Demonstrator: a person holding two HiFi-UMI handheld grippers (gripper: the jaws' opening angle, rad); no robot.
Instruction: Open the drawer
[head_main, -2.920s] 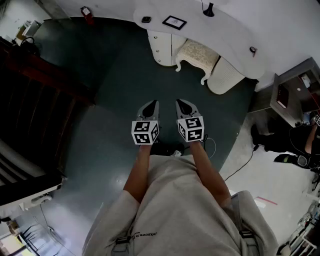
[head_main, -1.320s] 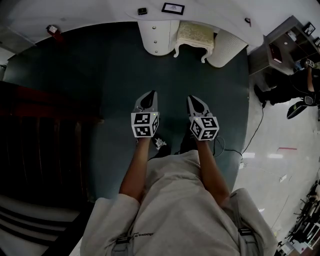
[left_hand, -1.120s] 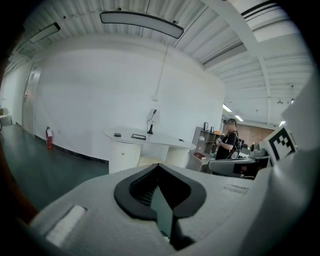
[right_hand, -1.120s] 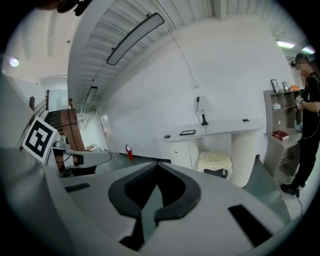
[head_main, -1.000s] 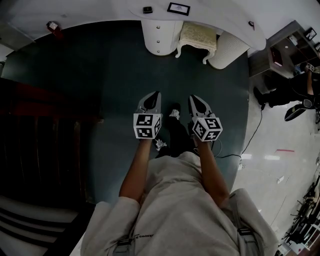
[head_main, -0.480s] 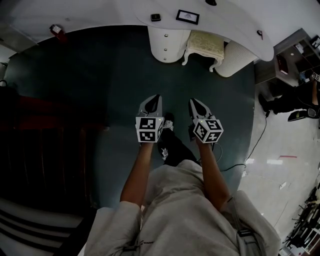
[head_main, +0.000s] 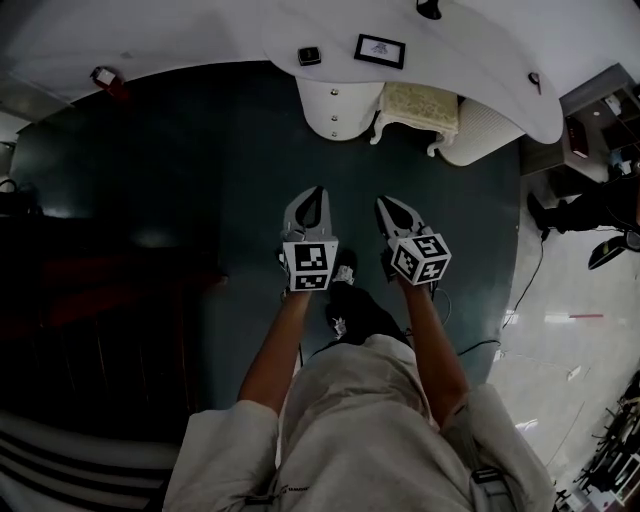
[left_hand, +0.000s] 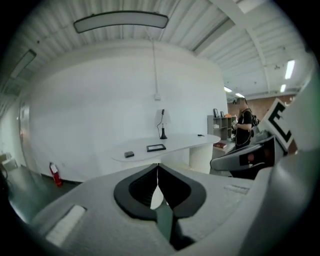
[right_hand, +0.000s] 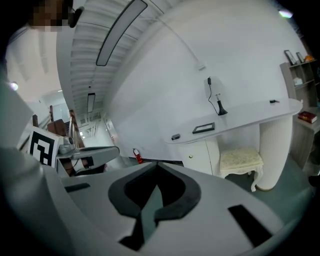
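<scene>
— The left hand-held gripper (head_main: 317, 192) and right hand-held gripper (head_main: 384, 202) are closer to the tabletop (head_main: 230, 45) now.
— Both pinched together, empty; the drawer (head_main: 330, 98), under that tabletop, is well apart from them.

The desk (head_main: 250, 40) is white, the stool (head_main: 418, 103) cream and faintly patterned. The floor (head_main: 200, 180) is dark green, the extinguisher (head_main: 106, 78) red.

Left hand-held gripper (head_main: 317, 194) and right hand-held gripper (head_main: 383, 203) point forward side by side, jaws together.
</scene>
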